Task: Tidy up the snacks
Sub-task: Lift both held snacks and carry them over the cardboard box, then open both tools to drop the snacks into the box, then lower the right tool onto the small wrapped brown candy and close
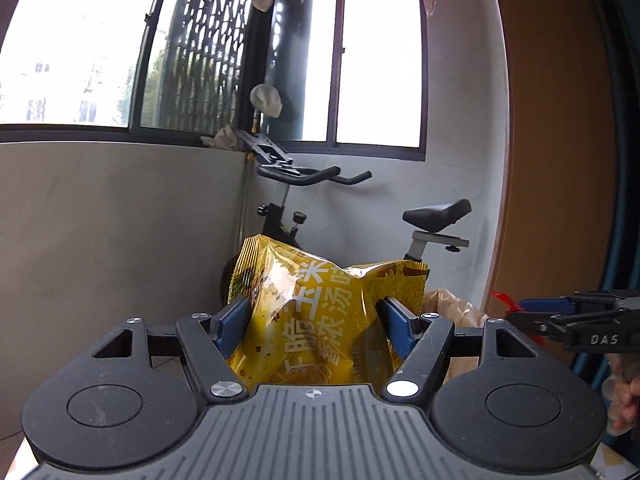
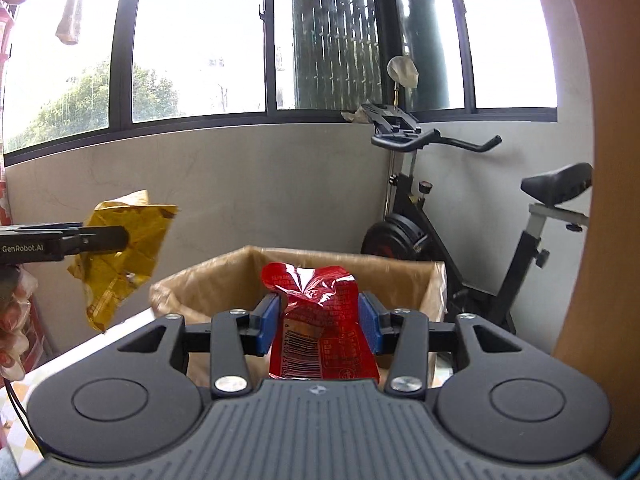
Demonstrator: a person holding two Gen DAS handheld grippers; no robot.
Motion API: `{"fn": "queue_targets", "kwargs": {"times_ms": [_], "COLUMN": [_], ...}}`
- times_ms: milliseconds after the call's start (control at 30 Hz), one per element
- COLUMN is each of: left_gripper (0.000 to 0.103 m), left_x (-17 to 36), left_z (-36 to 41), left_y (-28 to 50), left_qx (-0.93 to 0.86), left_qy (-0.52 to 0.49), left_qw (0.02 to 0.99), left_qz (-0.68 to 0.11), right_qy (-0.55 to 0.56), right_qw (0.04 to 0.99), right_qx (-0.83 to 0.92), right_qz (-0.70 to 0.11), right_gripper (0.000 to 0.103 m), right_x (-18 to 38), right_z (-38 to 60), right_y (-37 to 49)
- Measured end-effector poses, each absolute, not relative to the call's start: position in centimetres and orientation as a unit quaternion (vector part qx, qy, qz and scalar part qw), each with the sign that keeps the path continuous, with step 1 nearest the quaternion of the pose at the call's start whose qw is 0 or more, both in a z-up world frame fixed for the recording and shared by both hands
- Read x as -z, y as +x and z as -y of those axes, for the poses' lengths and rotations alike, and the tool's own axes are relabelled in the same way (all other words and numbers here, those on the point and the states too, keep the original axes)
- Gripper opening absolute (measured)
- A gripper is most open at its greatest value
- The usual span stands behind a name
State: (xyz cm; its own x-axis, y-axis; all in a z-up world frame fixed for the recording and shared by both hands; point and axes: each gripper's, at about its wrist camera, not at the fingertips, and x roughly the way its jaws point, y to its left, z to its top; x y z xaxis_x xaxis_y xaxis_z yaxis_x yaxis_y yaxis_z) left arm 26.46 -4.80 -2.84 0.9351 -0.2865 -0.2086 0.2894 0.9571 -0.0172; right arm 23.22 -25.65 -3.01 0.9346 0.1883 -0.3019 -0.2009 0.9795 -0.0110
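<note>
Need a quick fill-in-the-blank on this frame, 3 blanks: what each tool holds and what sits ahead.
1. The left tool is shut on a ____ snack bag.
2. The right tool is shut on a ____ snack pouch.
3. Beyond the pouch stands an open cardboard ____, beside the exercise bike.

Missing words: yellow; red; box

Two snack bags, one yellow [image 1: 316, 312] and one red [image 2: 320, 320]; one cardboard box [image 2: 400, 266]; one exercise bike [image 2: 460, 220].

The left tongs [image 1: 316, 320] pinch a yellow snack bag [image 1: 320, 312] between their blue pads [image 1: 234, 316]. An exercise bike [image 1: 436, 216] stands far behind; the right tongs [image 1: 520, 310] enter at right with something red.
</note>
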Motion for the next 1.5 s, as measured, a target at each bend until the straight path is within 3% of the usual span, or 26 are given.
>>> {"fn": "queue_targets", "kwargs": {"times_ms": [467,800,1200,1400,1500], "left_gripper": [0.075,0.083,0.084,0.084,0.084], "left_x": [4.7,6.1,4.2,3.3,2.8], "left_z": [8.8,8.6,5.4,3.2,2.1], "left_y": [36.0,36.1,32.7,30.0,28.6], "left_qx": [0.15,0.147,0.132,0.121,0.112], "left_qy": [0.014,0.035,0.017,-0.001,-0.012], "left_qw": [0.973,0.966,0.969,0.971,0.972], "left_qz": [-0.174,-0.211,-0.206,-0.207,-0.205], "right_qy": [-0.04,-0.063,-0.033,0.019,0.029], "right_qw": [0.973,0.962,0.964,0.968,0.968], "right_qx": [-0.082,-0.052,-0.043,-0.037,-0.035], "right_qz": [-0.211,-0.262,-0.259,-0.249,-0.247], "right_gripper": [0.046,0.053,0.059,0.079,0.084], "right_x": [6.1,8.3,6.6,4.9,4.4], "right_z": [26.3,27.9,28.4,29.4,29.3], "right_y": [32.4,32.7,29.7,27.5,26.4]}}
